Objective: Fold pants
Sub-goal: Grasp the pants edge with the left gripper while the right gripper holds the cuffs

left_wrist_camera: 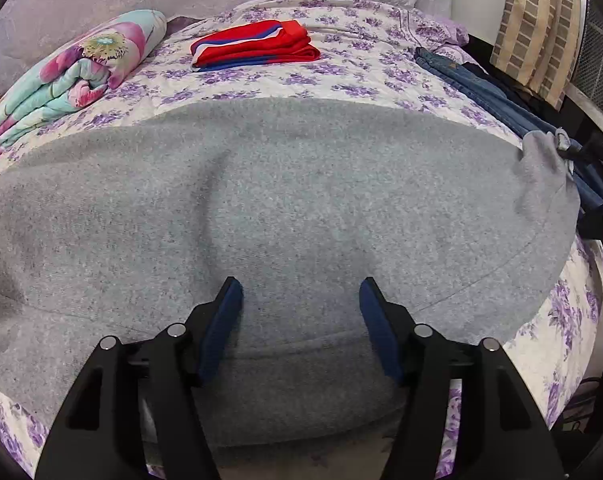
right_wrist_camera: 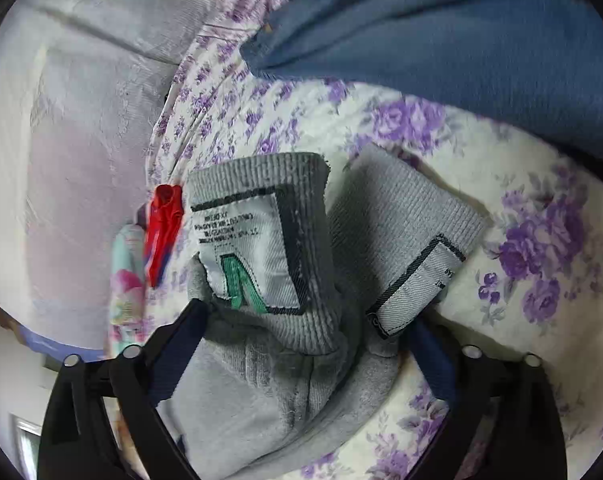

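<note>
Left gripper (left_wrist_camera: 301, 300) hovers low over grey pants (left_wrist_camera: 269, 208) spread across the floral bedsheet (left_wrist_camera: 341, 68), jaws wide apart, gripping nothing. Right gripper (right_wrist_camera: 305, 316) points at the ribbed cuffs (right_wrist_camera: 261, 184), jaws apart around bunched fabric, not clamped. Nearby: folded red garment (left_wrist_camera: 253, 46), rolled quilt (left_wrist_camera: 73, 76), blue jeans (left_wrist_camera: 497, 96).
</note>
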A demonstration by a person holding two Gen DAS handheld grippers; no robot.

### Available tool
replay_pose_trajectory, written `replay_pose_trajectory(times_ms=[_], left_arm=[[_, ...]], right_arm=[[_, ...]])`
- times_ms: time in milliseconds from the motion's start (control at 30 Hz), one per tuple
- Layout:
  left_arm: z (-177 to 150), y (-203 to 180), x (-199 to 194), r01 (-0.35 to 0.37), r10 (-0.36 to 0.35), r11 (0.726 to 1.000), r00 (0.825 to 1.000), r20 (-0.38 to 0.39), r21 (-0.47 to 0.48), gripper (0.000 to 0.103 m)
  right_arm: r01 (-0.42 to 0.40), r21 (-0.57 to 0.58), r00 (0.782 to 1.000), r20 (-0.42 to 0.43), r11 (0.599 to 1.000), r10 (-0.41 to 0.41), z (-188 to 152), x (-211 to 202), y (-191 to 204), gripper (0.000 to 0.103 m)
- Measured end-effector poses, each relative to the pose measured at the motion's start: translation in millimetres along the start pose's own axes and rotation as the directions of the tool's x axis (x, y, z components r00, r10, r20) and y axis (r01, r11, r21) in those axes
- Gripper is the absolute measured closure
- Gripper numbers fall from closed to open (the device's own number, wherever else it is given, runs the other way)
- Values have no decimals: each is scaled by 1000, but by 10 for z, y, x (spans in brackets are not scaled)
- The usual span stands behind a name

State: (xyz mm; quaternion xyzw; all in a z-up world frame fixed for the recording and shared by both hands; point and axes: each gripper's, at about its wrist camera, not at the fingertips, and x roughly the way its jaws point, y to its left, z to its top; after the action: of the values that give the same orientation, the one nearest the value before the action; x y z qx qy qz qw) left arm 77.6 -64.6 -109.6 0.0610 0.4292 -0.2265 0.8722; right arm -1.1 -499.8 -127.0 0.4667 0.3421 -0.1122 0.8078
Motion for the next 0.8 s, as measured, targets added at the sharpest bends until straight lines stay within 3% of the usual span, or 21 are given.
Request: replay_pose_trajectory(times_ms=[133, 300, 433, 533, 600, 700, 800], left_arm=[[0, 1, 1, 11, -11, 1000, 1000, -2, 4, 40], [63, -25, -21, 19, -18, 1000, 999, -31, 4, 41], [293, -198, -111, 137, -138, 990, 988, -66, -17, 54], [571, -565, -103, 205, -204, 979, 975, -84, 3, 59], [733, -871, -46, 245, -240, 969, 965, -103, 34, 73], [924, -1374, 82, 309, -298, 948, 946, -128, 72, 78], [968, -1788, 317, 313, -291, 944, 940, -181, 108, 85]], right_arm=[[-2, -45, 1000, 23, 999, 3, -59, -90, -45, 64], [-50, -7, 999, -10, 999, 50, -51, -56, -239, 60], [-77, -46, 997, -26, 996, 76, -40, -52, -273, 59], [-81, -84, 997, -25, 993, 79, -48, -57, -260, 58], [-90, -101, 996, -31, 991, 87, -45, -58, -261, 58], [-121, -101, 992, -52, 988, 116, -15, -49, -284, 58], [-143, -104, 988, -71, 984, 136, 11, -44, -304, 58]])
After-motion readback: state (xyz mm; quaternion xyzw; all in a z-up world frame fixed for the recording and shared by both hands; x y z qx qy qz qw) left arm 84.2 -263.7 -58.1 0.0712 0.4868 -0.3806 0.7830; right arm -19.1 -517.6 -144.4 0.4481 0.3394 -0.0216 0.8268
